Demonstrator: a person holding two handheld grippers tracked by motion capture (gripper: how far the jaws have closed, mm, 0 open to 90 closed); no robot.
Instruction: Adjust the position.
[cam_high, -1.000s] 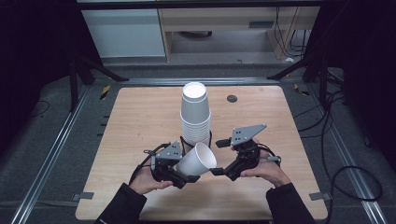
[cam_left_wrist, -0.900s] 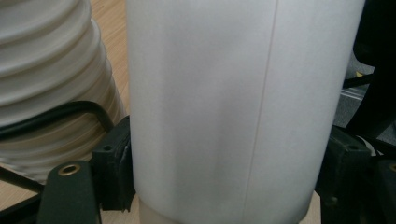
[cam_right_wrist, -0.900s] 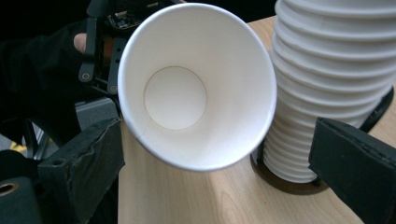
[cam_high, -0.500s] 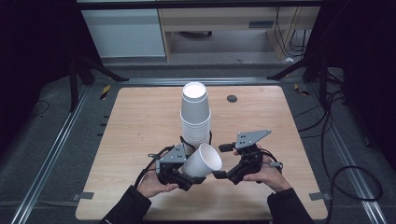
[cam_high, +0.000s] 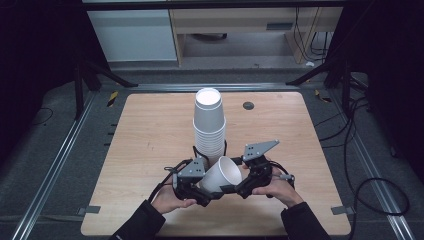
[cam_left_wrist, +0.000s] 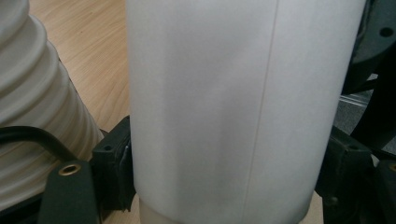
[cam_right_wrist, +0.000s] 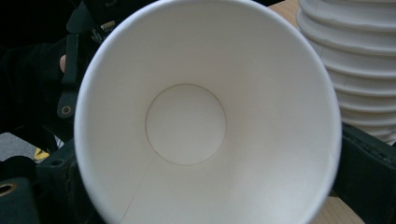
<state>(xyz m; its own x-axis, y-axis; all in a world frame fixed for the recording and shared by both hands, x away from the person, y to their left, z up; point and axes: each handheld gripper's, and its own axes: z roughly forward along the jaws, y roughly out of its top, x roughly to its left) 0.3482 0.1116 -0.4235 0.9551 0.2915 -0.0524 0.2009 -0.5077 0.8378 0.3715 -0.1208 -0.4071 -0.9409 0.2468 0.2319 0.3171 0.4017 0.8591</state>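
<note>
Your loose cup (cam_high: 224, 176) is matt white paper, smooth, with a fine seam down its wall; the stack of cups (cam_high: 209, 127) beside it shows the same matt paper, ribbed by rolled rims; your left tongs (cam_high: 207, 194) and right tongs (cam_high: 239, 190) look like matt black plastic; the counter (cam_high: 150, 130) is pale wood, grained and low in sheen.

The cup stack (cam_high: 209, 125) stands just behind both grippers; bare table (cam_high: 145, 135) lies either side.
</note>
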